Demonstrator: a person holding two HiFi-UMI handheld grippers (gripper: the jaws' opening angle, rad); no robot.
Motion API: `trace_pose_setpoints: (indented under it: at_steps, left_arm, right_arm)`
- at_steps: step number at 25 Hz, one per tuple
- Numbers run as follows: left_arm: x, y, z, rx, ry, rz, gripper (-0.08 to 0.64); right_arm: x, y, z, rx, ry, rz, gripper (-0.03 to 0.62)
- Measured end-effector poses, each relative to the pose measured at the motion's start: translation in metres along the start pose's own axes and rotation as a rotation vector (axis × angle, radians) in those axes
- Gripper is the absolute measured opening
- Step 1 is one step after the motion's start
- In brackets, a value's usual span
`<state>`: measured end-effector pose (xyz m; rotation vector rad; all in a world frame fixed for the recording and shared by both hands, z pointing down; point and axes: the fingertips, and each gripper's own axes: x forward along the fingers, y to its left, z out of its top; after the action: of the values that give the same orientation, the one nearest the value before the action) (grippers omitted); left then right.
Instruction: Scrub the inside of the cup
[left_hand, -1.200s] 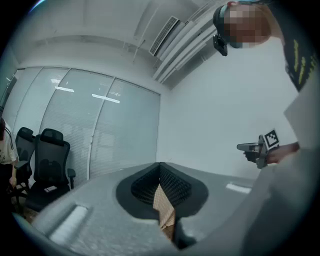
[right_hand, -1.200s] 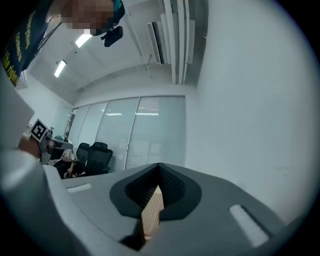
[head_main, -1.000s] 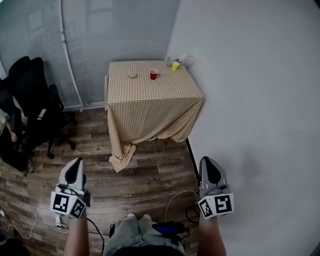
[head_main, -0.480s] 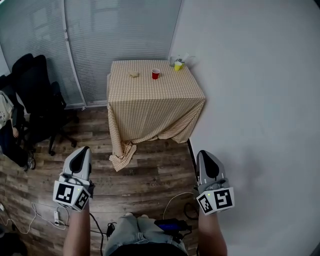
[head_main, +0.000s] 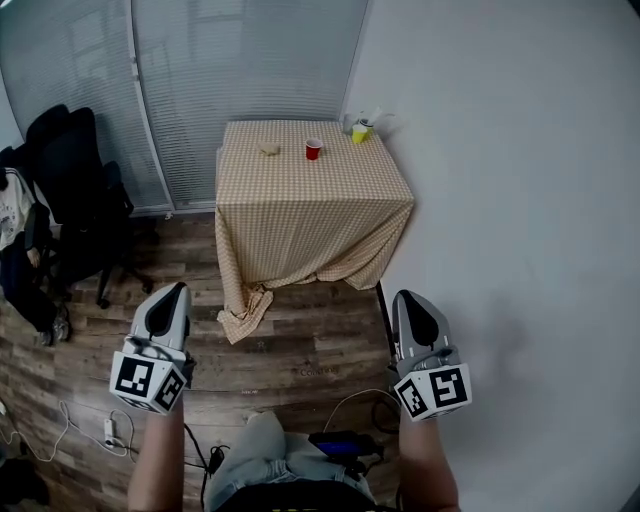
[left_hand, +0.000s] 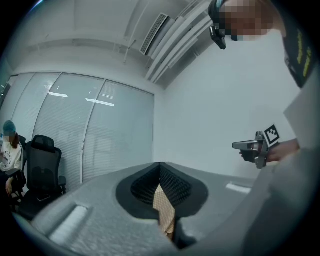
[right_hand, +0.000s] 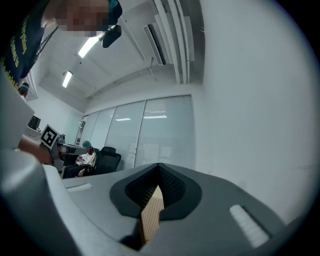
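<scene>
Red cup (head_main: 313, 150): small, upright, mouth up, on checked-cloth table (head_main: 300, 210), near far edge, approx mid-width.
Tan lump (head_main: 267, 149): left of red cup, apart, same row; too small to ID.
Yellow cup (head_main: 359, 131): far rt corner, upright, white item sticking out; apart from red cup.

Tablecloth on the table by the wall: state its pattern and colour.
The tablecloth has a small tan-and-white check pattern, clearest in the head view.
</scene>
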<state>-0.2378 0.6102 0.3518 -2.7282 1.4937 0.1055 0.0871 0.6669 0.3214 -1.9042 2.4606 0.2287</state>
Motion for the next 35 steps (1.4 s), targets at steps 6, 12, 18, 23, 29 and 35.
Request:
trace_pose_setpoints:
  at_steps: [6,12,18,23,29,35]
  left_arm:
    - [0.031,0.018,-0.007,-0.008,-0.005,0.009,0.000]
    - [0.085,0.055,-0.015,-0.023,-0.003,-0.002,0.000]
    - [0.154,0.097,-0.012,-0.009,0.006,-0.028,0.000]
    - [0.208,0.125,-0.013,-0.017,0.002,-0.059,0.000]
    - [0.264,0.143,-0.018,-0.018,0.006,-0.108,0.000]
    - [0.304,0.160,-0.028,-0.029,0.014,-0.135,0.000]
  right_arm:
    - [0.035,-0.006,-0.009,0.003,0.014,0.019,0.005]
    - [0.093,-0.019,-0.016,0.005,0.014,0.006,0.005]
    - [0.170,-0.031,-0.015,0.018,0.005,-0.004,0.005]
    - [0.220,-0.042,-0.016,0.030,-0.010,-0.029,0.005]
    - [0.267,-0.060,-0.024,0.035,-0.008,-0.066,0.005]
    - [0.304,-0.073,-0.034,0.040,0.002,-0.085,0.005]
